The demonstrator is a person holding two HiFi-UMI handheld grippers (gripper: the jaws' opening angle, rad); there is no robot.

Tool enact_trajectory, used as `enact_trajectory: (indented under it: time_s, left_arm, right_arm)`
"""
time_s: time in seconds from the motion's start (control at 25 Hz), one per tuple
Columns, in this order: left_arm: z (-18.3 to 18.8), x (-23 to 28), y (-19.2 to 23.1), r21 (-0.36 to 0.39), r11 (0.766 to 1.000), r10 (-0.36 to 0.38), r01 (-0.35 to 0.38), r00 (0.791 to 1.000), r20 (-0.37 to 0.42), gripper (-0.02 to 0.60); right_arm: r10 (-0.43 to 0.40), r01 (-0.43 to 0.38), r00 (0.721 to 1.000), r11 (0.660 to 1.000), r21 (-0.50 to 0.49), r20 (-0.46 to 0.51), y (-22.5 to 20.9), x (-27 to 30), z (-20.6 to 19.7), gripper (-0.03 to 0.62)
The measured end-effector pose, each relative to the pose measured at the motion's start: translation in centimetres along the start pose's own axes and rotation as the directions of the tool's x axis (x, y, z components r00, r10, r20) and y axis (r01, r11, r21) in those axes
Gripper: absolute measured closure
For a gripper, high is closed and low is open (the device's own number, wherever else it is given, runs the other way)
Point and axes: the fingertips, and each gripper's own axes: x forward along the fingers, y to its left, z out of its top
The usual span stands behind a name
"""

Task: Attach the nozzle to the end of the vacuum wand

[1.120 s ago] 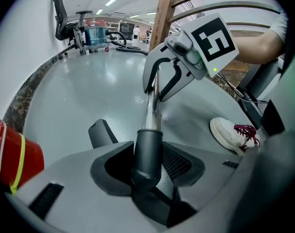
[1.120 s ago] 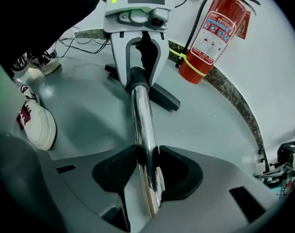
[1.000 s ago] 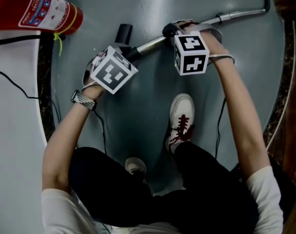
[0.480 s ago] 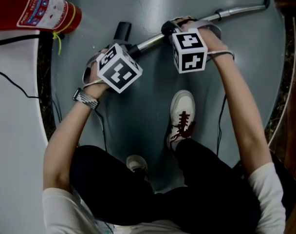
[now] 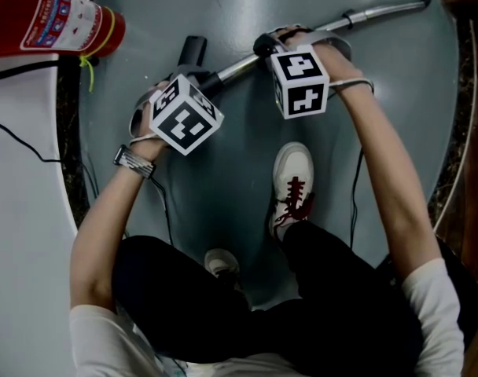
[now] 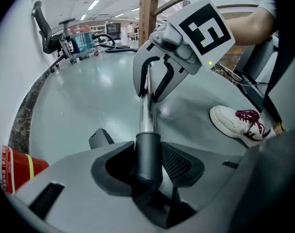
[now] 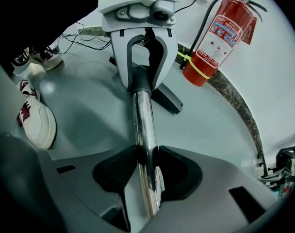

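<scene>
The chrome vacuum wand (image 5: 380, 14) lies slanted across the grey floor, from the upper right down to the middle. Its near end sits in the dark grey neck (image 6: 147, 152) of the black nozzle (image 5: 193, 52), whose head rests on the floor. My left gripper (image 5: 196, 85) points steeply down and is shut on that neck. In the left gripper view the neck fills the gap of the left gripper (image 6: 148, 164). My right gripper (image 5: 274, 47) is shut on the chrome tube (image 7: 143, 125) a little further up. The right gripper (image 7: 146, 164) faces the left one along the wand.
A red fire extinguisher (image 5: 54, 18) lies at the upper left beside the white wall. The person's white shoe (image 5: 292, 183) stands just below the grippers. Thin cables (image 5: 19, 140) run along the left edge. An office chair (image 6: 43, 25) and a wooden post (image 6: 148, 13) stand further off.
The left gripper has rolled slightly on the nozzle's neck, its marker cube turning. The right gripper and the wand have kept still.
</scene>
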Motion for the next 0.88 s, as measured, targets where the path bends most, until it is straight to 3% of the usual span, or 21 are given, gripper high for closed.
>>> enact_trajectory:
  time_s: [0.2,0.64,0.88]
  left_arm:
    - [0.11,0.13,-0.16,0.009,1.000,0.001,-0.001,1.000,0.004,0.410]
    - [0.55,-0.11,0.56,-0.057,0.998,-0.003,0.007,0.998,0.058,0.410]
    - [0.48,0.28,0.28,0.001,1.000,0.020,-0.020,0.999,0.041,0.413]
  right_arm:
    - [-0.002,0.002,1.000,1.000,-0.004,0.001,0.21,0.05,-0.10,0.439]
    - [-0.011,0.011,1.000,1.000,-0.003,0.008,-0.06,-0.11,-0.07,0.441]
    - [-0.013,0.013,1.000,1.000,-0.016,-0.007,0.05,0.05,-0.15,0.442]
